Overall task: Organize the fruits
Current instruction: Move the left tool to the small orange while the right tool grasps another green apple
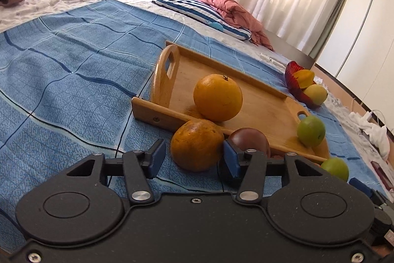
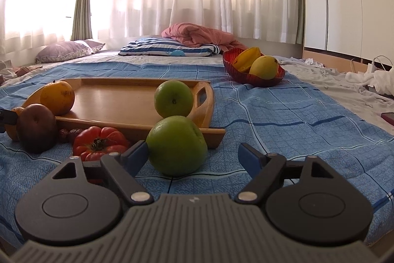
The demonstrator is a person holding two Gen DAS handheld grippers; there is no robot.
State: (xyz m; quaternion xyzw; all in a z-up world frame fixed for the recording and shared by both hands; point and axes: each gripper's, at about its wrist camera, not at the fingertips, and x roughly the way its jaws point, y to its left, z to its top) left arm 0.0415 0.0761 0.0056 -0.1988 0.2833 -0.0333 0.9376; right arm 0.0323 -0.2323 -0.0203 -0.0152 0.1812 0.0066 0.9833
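Note:
My left gripper is open around an orange that lies on the blue bedspread; a strip of cloth shows between its left pad and the fruit. A dark purple fruit lies just to the right. The wooden tray holds another orange and a green apple. My right gripper is open, with a second green apple on the bedspread between its fingers. That apple sits close to the left pad and well clear of the right one. A red tomato lies left of it.
A red bowl with a starfruit and a mango stands behind the tray. Small dark red fruits lie by the tray's front rail. A striped pillow and pink blanket lie behind. White cloth and cables lie at the right.

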